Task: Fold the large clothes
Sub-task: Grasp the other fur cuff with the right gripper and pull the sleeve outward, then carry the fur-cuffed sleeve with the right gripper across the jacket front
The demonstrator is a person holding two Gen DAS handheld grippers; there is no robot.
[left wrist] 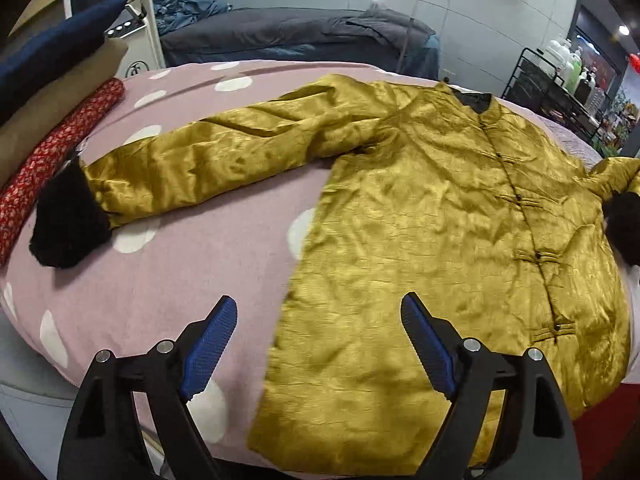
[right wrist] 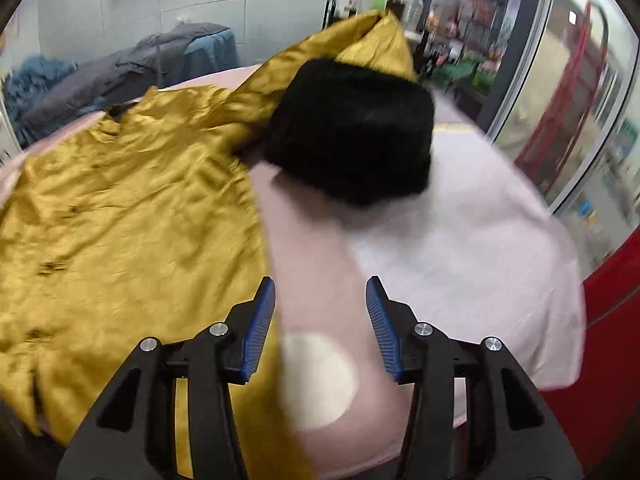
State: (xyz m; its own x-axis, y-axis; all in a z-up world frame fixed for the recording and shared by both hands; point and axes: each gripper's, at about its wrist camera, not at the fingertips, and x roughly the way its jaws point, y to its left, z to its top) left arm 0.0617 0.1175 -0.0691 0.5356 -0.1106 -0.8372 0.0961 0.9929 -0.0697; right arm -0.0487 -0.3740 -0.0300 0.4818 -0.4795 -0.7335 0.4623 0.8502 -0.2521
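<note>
**Jacket laid out, folding not yet begun**

On the pink spotted bed cover, a mustard-yellow jacket is lying front up, buttoned down the middle, with its body spread flat. No fold is being shown anywhere in the body. One sleeve is being left stretched out across the cover, its black fur cuff ending just beside a red patterned roll. The other sleeve is seen in the right wrist view bunched and raised, its black fur cuff resting above the bare cover. The work is judged to be at its start: both sleeves and the body are still waiting to be folded in.

The left claw is being held wide open above the lower hem edge, with nothing gripped and no cloth touched by its blue pads. The right claw is being held about half open over the bare cover, just beside the jacket's side edge, empty as well.
</note>
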